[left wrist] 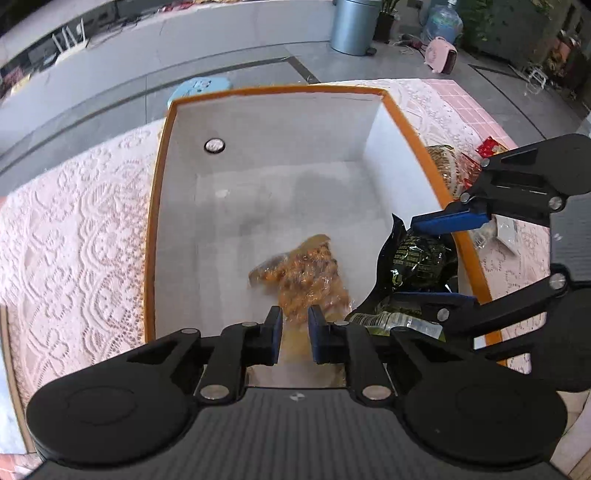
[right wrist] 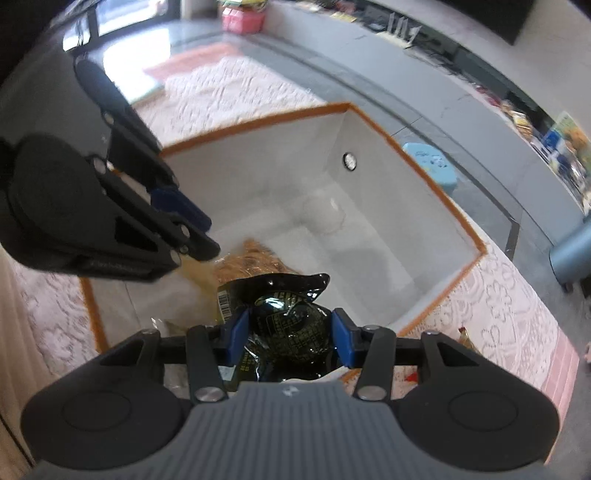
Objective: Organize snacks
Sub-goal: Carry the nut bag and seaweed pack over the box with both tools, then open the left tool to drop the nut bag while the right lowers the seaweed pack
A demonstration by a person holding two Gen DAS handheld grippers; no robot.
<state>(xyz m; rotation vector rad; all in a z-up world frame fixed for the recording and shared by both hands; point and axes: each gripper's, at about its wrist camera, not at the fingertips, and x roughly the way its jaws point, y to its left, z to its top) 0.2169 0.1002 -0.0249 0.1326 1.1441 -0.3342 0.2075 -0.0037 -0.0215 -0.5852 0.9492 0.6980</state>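
A white box with an orange rim (left wrist: 162,177) (right wrist: 439,192) stands on the lace cloth. An orange snack in clear wrap (left wrist: 306,273) (right wrist: 251,262) lies on the box floor. My left gripper (left wrist: 295,321) hangs just above its near end, jaws a small gap apart, holding nothing I can see; it also shows in the right wrist view (right wrist: 199,225). My right gripper (right wrist: 290,332) (left wrist: 436,258) is over the box's right side, its blue pads (right wrist: 236,334) pressed on a black snack packet (right wrist: 291,325) (left wrist: 421,258).
More snack packets (left wrist: 454,166) lie on the pink lace cloth (left wrist: 74,229) right of the box. A blue stool (right wrist: 432,166) stands beyond the box. A grey bin (left wrist: 354,26) and a pink heater (left wrist: 441,53) stand on the floor.
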